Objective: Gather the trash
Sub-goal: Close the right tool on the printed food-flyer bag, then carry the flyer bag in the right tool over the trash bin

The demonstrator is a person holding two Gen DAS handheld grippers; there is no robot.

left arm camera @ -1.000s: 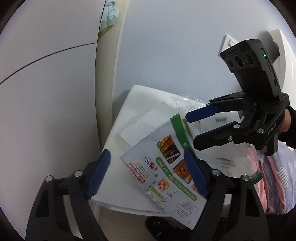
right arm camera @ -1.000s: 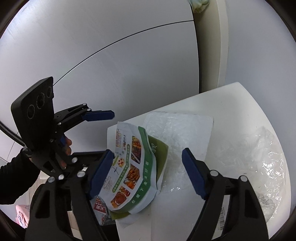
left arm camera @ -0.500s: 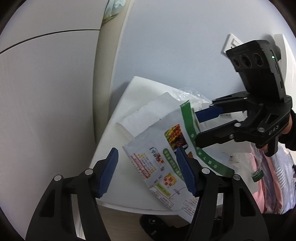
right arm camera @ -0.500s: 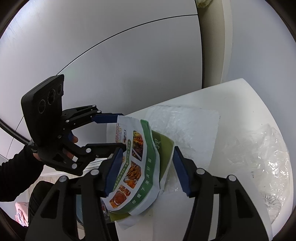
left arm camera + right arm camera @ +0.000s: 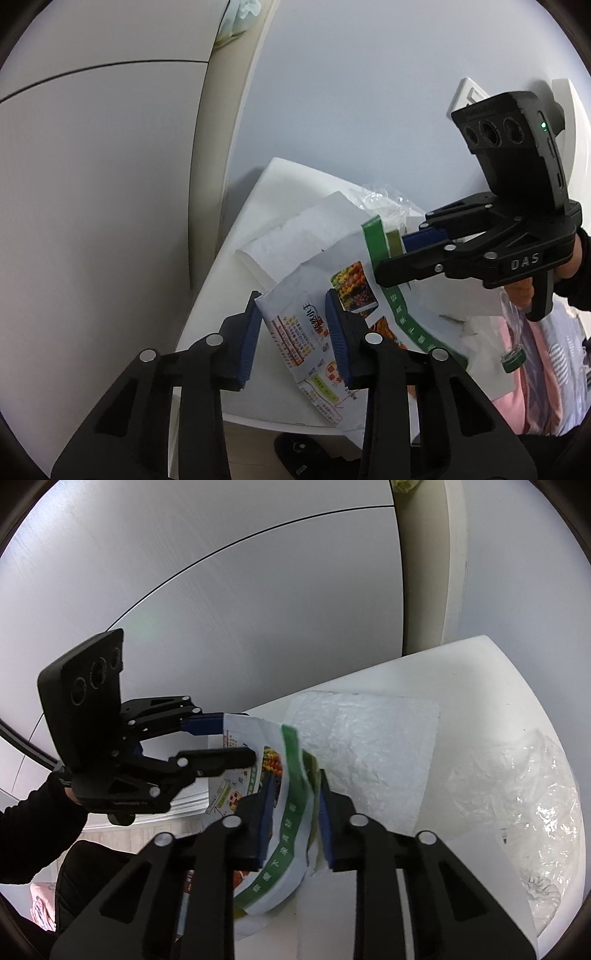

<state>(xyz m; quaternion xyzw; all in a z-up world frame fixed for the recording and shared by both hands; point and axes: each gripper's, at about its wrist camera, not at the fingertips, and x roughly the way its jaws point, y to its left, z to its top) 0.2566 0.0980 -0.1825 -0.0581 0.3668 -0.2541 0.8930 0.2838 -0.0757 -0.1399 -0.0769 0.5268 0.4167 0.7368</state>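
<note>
- The white tabletop (image 5: 280, 206) spreads ahead of and beneath both claws, against a pale wall.
- A white crinkled sheet (image 5: 369, 746) lies flat on the tabletop just beyond the right claw, and crumpled clear plastic (image 5: 517, 786) lies to that claw's right.
- The printed food wrapper (image 5: 314, 332), white with a green band and food pictures, hangs over the tabletop's near edge, caught between the two claws.
- The left claw (image 5: 293, 339) has just been closing; one corner of the wrapper sits between its blue pads (image 5: 249, 339), but a gap shows on the left side, so it is not yet clenched.
- The right claw (image 5: 293, 816) has also just been closing, and its pads press the wrapper's folded green-banded edge from both sides: it is grasping the wrapper.
- A dark sleeve (image 5: 33, 834) shows behind the left claw in the right wrist view.
</note>
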